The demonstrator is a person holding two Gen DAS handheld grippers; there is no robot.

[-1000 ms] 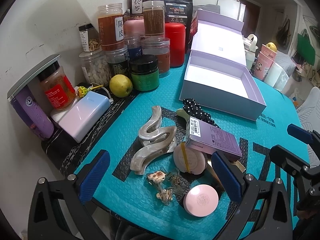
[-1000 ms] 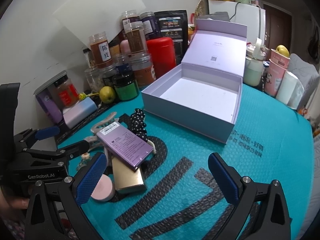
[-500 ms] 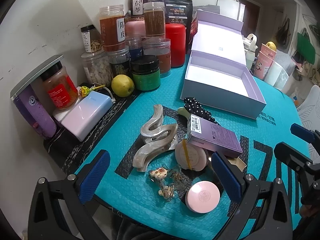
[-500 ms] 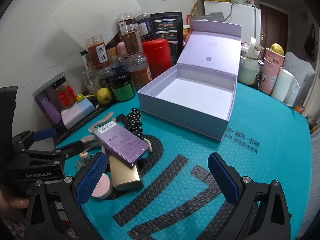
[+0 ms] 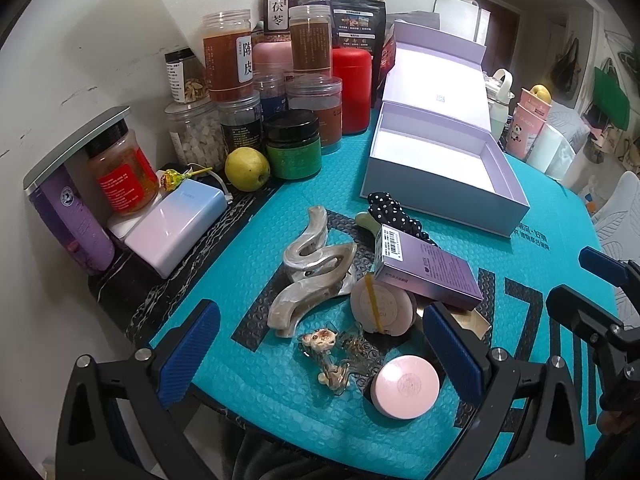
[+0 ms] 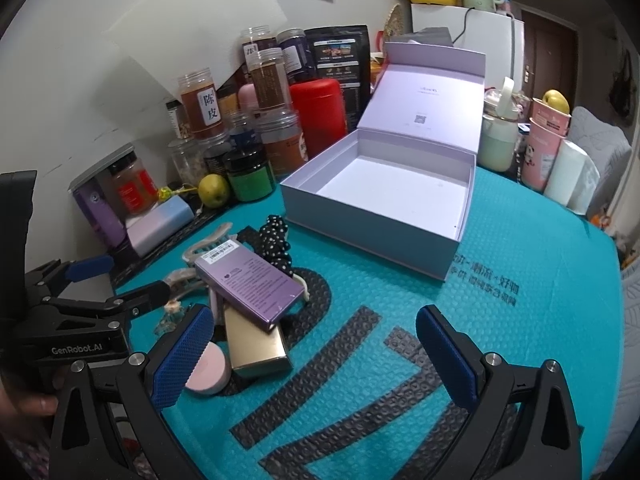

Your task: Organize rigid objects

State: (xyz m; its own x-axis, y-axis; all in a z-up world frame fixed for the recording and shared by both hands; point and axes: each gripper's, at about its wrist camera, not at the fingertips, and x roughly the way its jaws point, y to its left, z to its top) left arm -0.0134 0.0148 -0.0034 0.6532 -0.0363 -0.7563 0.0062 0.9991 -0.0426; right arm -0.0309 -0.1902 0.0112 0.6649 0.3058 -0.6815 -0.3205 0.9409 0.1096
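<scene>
A pile of small objects lies on the teal mat: a purple carton (image 5: 428,270) (image 6: 250,280) resting on a gold box (image 6: 256,344), a pink round compact (image 5: 405,386) (image 6: 208,368), a beige round case (image 5: 380,306), a grey wavy hair claw (image 5: 312,272), a small charm (image 5: 324,344) and a dotted black scrunchie (image 5: 394,214) (image 6: 274,234). Behind them stands an open lavender gift box (image 5: 440,160) (image 6: 384,196), empty. My left gripper (image 5: 320,352) hovers open over the charm and compact. My right gripper (image 6: 316,352) is open over bare mat, right of the pile.
Jars, a red canister (image 5: 352,88), a green jar (image 5: 294,144), a lemon (image 5: 246,168) and a power bank (image 5: 176,224) crowd the back left by the wall. Cups and a paper roll (image 6: 568,176) stand at the far right. The mat's near edge lies under my left gripper.
Both grippers have drifted slightly back and up, so the pile and the box sit a little lower and farther in view. Nothing on the mat has moved.
</scene>
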